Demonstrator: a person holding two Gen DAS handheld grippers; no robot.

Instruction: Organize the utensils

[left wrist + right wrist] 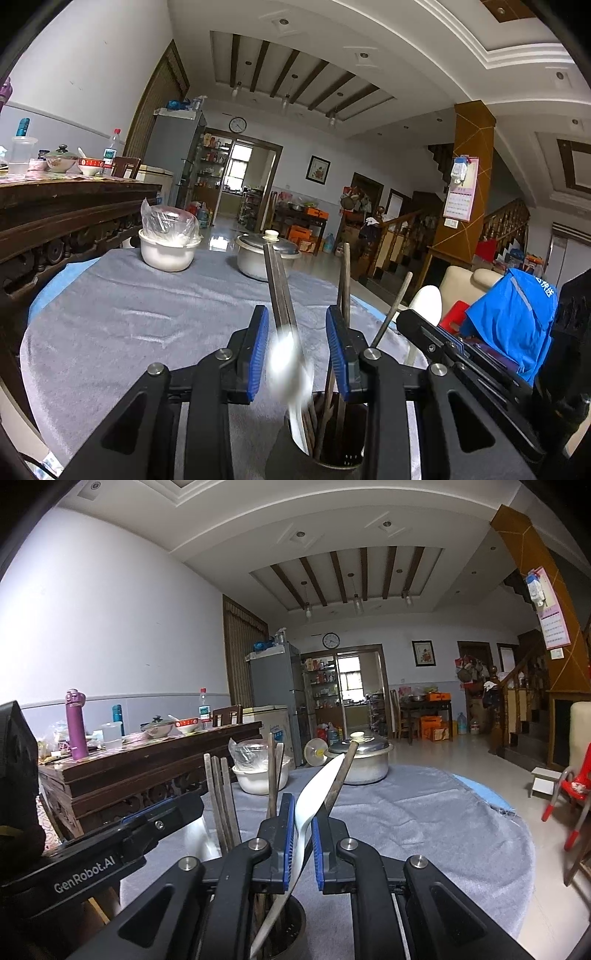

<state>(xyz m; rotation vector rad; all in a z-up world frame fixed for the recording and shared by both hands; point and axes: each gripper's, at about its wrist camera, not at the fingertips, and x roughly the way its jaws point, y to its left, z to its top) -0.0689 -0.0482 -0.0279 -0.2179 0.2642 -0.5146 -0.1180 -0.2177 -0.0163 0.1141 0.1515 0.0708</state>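
On a round table (pixel 424 812) draped in a soft grey cloth, the work is laid out, with a lidded metal pot (pixel 364 762) at the far edge and, to its left, a white bowl (pixel 168 251) covered by a crinkled clear bag. Nearest the cameras a dark cylindrical metal holder (pixel 291 923) is stood upright, so that long utensils can be kept standing together. Several slim chopsticks (pixel 279 291) are already leaned inside it, ends fanned upward. A white plastic spoon (pixel 314 797), smooth and gently curved, is pinched flat between the blue ribbed pads of the right gripper (pixel 303 834), whose jaws are closed on it; its lower end is reached down into the holder, probably to be slotted in. The left gripper (pixel 297 332) is held with jaws parted around the chopsticks and a blurred shiny metal spoon (pixel 290 365), neither pad touching them, seemingly to steady or release them.
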